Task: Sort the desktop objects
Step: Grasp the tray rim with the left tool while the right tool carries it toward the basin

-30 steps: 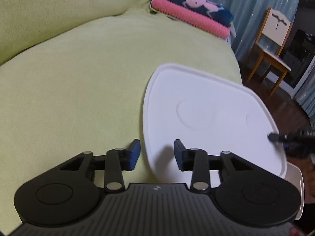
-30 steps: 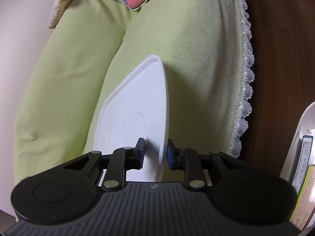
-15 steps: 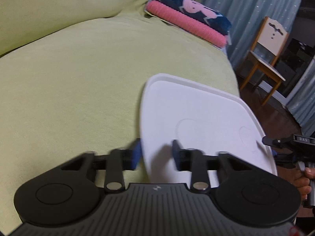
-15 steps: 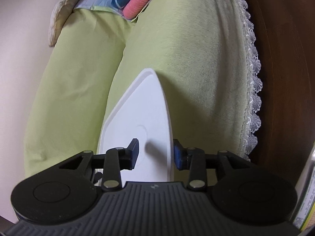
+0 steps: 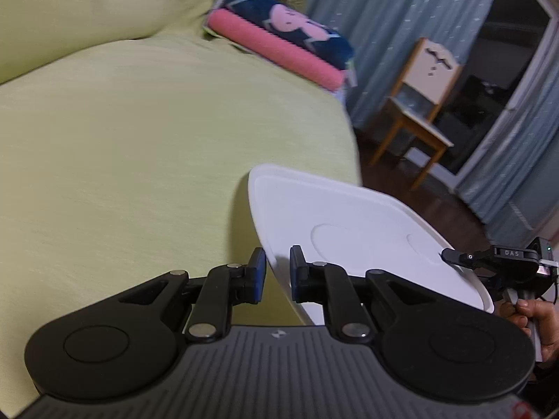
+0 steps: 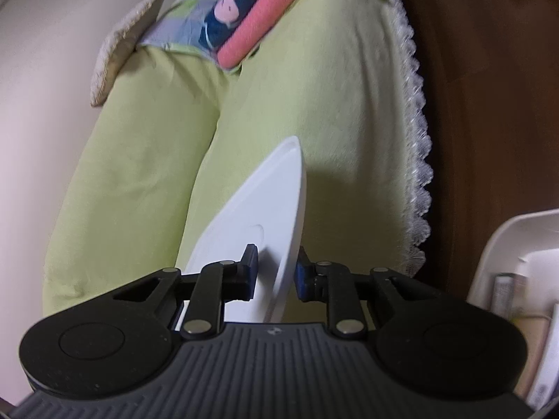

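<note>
A white flat lid [image 5: 349,216] hangs tilted over the front part of a green sofa [image 5: 139,139]. My left gripper [image 5: 276,272] is shut on the lid's near left edge, one blue pad on each face. In the right wrist view the lid [image 6: 272,209] appears edge-on, and my right gripper [image 6: 276,269] is shut on its rim. The right gripper [image 5: 454,256] also shows in the left wrist view at the lid's far right side, held by a person's hand [image 5: 527,314].
A folded pink and navy blanket [image 5: 279,45] lies at the sofa's far end. A wooden chair [image 5: 419,104] stands by blue curtains [image 5: 367,17]. A white bin [image 6: 503,244] with books sits on the dark wood floor [image 6: 489,104], right of the sofa's lace trim.
The left gripper's fingers closed onto the lid's edge. The right gripper's fingers widened half a second ago and have narrowed on the rim again. The lid has shifted toward the sofa's front edge.
</note>
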`<state>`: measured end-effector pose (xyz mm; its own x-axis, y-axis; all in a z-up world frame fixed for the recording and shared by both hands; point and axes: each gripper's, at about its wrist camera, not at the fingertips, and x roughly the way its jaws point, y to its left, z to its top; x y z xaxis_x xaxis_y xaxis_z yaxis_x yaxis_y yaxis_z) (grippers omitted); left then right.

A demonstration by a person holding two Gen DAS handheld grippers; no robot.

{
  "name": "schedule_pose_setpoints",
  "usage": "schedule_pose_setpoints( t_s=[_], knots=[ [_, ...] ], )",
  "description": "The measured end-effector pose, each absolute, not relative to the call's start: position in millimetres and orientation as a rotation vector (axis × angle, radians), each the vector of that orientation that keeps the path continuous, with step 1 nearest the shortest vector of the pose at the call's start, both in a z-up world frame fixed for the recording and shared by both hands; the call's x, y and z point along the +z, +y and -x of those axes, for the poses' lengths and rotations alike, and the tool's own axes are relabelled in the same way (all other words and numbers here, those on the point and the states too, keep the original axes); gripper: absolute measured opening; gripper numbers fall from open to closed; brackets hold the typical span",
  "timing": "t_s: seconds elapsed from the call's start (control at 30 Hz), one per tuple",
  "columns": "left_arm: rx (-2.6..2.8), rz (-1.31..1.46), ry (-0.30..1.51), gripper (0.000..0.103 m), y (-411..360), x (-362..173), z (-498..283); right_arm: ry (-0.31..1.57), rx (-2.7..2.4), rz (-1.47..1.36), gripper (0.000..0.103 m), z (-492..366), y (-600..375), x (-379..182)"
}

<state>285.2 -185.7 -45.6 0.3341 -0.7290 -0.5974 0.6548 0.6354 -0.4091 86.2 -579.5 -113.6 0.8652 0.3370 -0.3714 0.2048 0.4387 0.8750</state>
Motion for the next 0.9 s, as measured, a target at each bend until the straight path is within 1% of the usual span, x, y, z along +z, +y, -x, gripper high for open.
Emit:
schedule_pose_setpoints(
  t_s=[0.1,0.33,0.53,0.67,0.9],
  knots=[
    [-0.959,0.112,0.824,0.014,-193,-41,-272,0.518,0.057,-1.109,0.018,-55,-582,-97],
    [-1.068,0.046,0.793,0.014,-220,-25,-224,0.467,-0.011,-1.049,0.018,33,-586,-59],
    [-1.135,-0.05,0.805,0.015,-243,-17,-156,0.441,-0.068,-1.032,0.018,122,-591,-37],
    [-1.172,-0.121,0.819,0.015,-251,-13,-107,0.435,-0.106,-1.055,0.018,182,-592,-34],
    [-1.205,-0.237,0.852,0.015,-255,-7,-33,0.437,-0.15,-1.149,0.018,273,-581,-54]
  ],
)
